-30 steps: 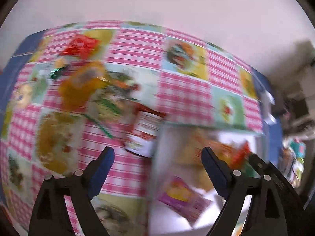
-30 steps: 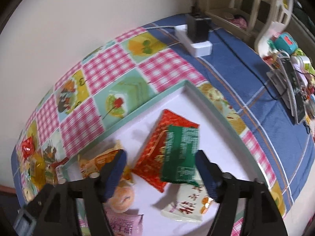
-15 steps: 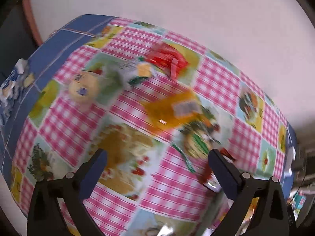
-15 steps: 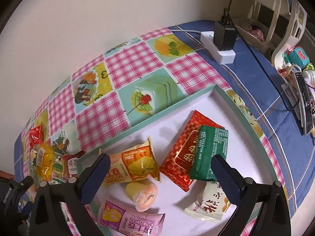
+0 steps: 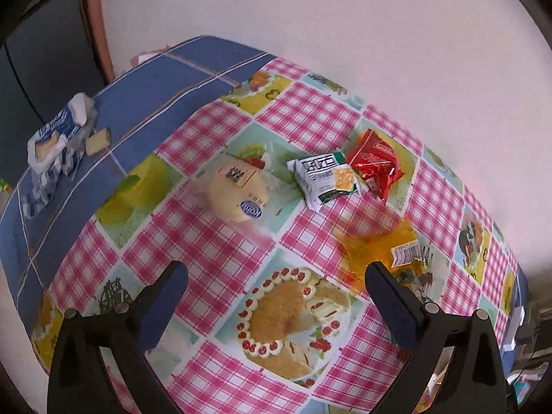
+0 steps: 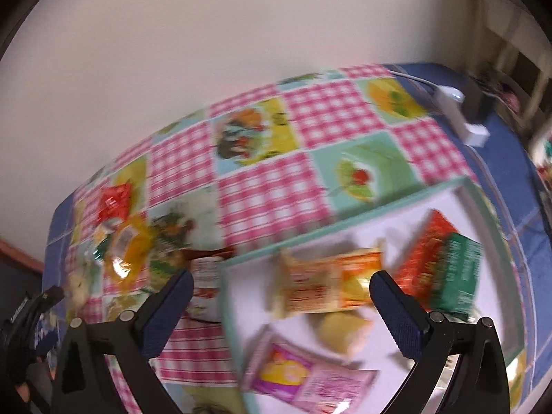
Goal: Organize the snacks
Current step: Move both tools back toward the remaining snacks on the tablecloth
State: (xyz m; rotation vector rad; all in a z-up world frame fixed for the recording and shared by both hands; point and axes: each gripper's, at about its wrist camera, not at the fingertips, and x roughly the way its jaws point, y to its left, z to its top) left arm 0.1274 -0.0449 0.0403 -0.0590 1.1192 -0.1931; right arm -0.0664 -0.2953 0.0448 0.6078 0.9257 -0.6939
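In the left wrist view, loose snacks lie on the chequered cloth: a round bun in clear wrap [image 5: 238, 191], a white-green cracker pack [image 5: 326, 178], a red packet [image 5: 376, 166] and an orange jelly pack [image 5: 381, 248]. My left gripper [image 5: 276, 305] is open and empty above the cloth, near the orange pack. In the right wrist view, a white tray with a teal rim [image 6: 348, 227] holds an orange packet [image 6: 327, 284], a red packet [image 6: 422, 260], a green packet [image 6: 460, 277], a pink packet [image 6: 303, 377] and a round bun [image 6: 341, 327]. My right gripper [image 6: 279, 308] is open and empty over the tray's left part.
A small red-white sachet [image 6: 207, 284] lies just left of the tray. A white power strip with a black plug [image 6: 462, 114] sits at the far right. An opened blue-white wrapper with crackers [image 5: 57, 138] lies on the blue cloth at far left. A wall runs behind the table.
My left gripper has swung left, away from the tray, over the loose snacks. My right gripper has also moved left, from the tray's middle to its left part. Both stayed open.
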